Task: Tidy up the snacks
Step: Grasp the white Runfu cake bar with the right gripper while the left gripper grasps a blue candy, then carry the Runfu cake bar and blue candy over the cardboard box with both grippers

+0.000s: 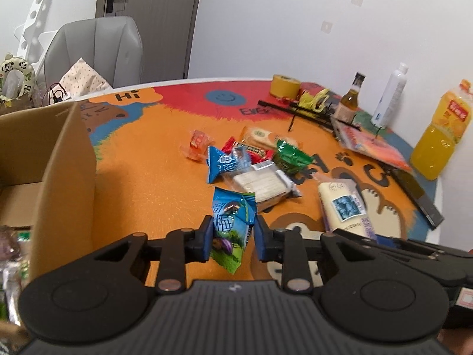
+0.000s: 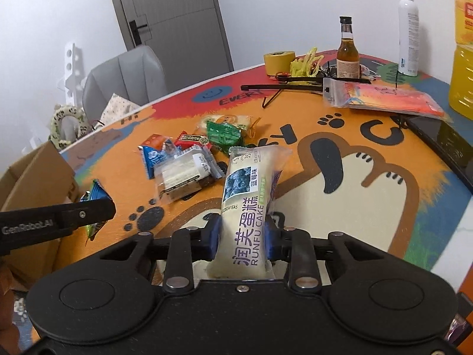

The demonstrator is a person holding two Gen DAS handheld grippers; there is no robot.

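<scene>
My left gripper (image 1: 232,238) is shut on a blue plum candy packet (image 1: 233,222), held above the orange mat beside the cardboard box (image 1: 68,171). The same packet (image 2: 96,196) shows in the right wrist view at the left gripper's black finger (image 2: 85,211). My right gripper (image 2: 244,235) is shut on a white Runfu cake pack (image 2: 248,204), which stands up between the blue pads; in the left wrist view that cake pack (image 1: 343,204) shows at the right. Several loose snacks lie in a pile (image 1: 254,159) mid-table, also seen as a pile (image 2: 192,153) ahead of the right gripper.
The open cardboard box stands at the left table edge, with some packets inside (image 1: 11,254). At the back stand a tape roll (image 1: 285,85), a brown bottle (image 2: 348,53), a white spray bottle (image 2: 408,32) and an orange juice bottle (image 1: 437,136). A grey chair (image 1: 97,50) is behind the table.
</scene>
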